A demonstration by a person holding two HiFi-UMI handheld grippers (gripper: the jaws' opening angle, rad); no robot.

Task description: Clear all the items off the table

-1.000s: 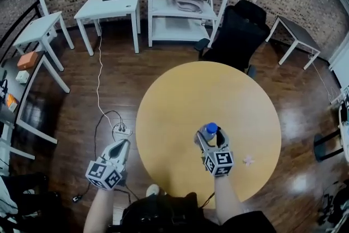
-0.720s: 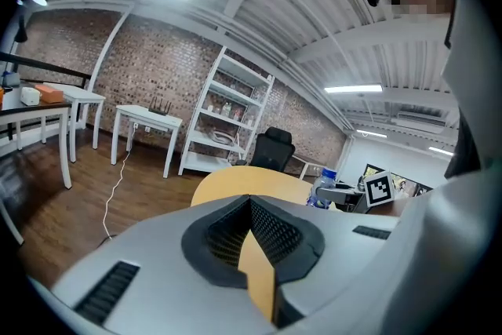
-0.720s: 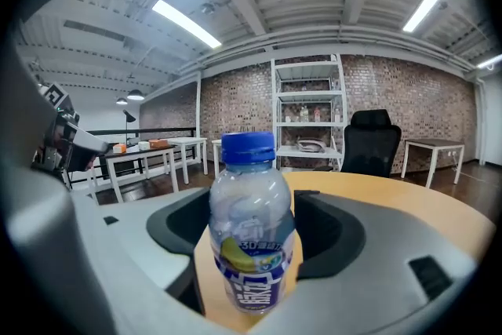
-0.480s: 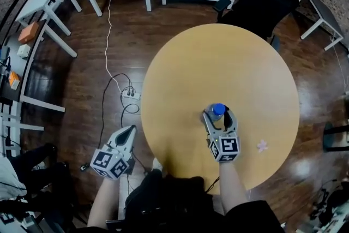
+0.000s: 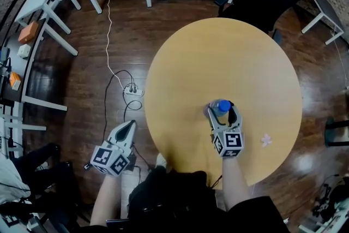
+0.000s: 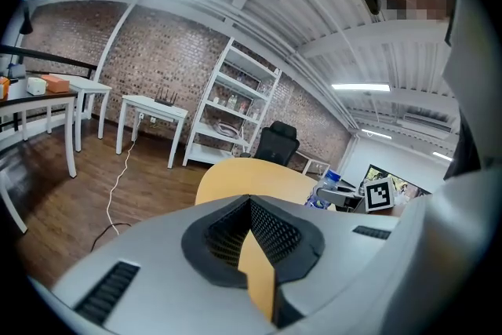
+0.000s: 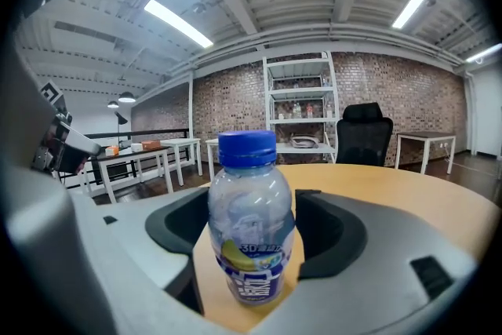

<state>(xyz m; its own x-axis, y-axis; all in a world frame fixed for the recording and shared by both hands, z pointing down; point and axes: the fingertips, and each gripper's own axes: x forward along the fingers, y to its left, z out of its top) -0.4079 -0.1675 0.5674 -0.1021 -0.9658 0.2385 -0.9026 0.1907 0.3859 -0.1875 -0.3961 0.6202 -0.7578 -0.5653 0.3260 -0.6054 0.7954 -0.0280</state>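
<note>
In the head view only the blue cap of the bottle (image 5: 222, 105) shows; its body is hidden between the fingers of the right gripper (image 5: 222, 113). A pink thing (image 5: 266, 140) on the table (image 5: 218, 52), right of these fingers, is too small to make out. The bottle is clear plastic with a blue and yellow label. It stands upright between the wide-apart fingers, with a thin gap on each side. The left gripper (image 5: 130, 125) is beside the table, its fingers almost together and holding nothing.

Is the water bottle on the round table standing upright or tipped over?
Upright: the water bottle stands on its base on the round table, blue cap on top, between the right gripper's jaws.
</note>
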